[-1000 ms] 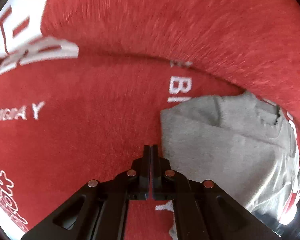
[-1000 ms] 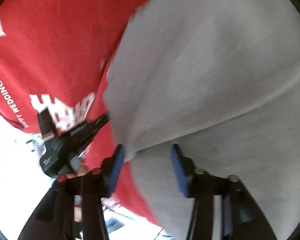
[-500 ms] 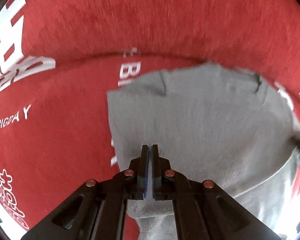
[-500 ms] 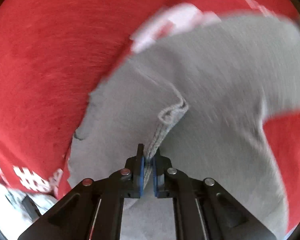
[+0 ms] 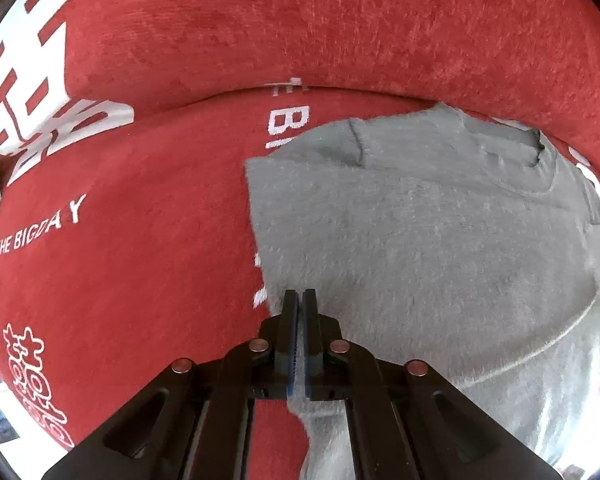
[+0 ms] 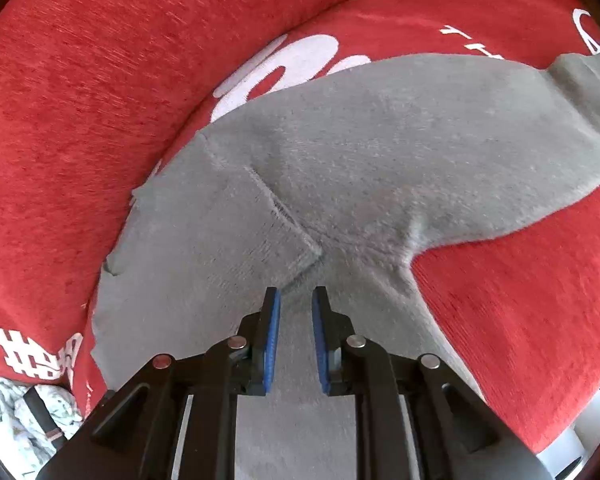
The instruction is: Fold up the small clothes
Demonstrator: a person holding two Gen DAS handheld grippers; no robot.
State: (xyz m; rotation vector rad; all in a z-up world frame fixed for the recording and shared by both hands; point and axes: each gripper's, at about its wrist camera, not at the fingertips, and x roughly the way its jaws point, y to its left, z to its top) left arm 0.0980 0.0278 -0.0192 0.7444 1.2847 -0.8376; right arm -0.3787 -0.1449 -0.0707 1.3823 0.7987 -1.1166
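1. Grey garment [image 5: 440, 248] lies spread on the red cover [image 5: 140, 280] of a sofa seat, pushed up near the seat's back; fuzzy fabric, mostly flat.
2. Left gripper [image 5: 299, 300] points straight down at the garment's left edge, jaws fully together. Fabric runs beneath the jaws, but I cannot tell whether any cloth is pinched between them; looks like it sits on the edge to pin or hold it.
3. Right gripper [image 6: 296, 300] hangs over the garment with a narrow gap between its blue pads [image 6: 274, 336]. Jaws have just been opening; nothing is between them now, the cloth lies flat below. Judged: a sleeve or flap was just let go onto the body.
4. A folded piece with a ribbed hem [image 6: 292, 240] lies across the garment right ahead of the right fingertips, so one fold seems laid down.
5. Only the right view shows that folded flap, the long part stretching off to the right [image 6: 500, 140], and a pale patterned cloth [image 6: 40, 412] at the lower left.
6. Only the left view shows the garment's straight left edge, its notched top edge and the white lettering [image 5: 40, 232] on the cover.
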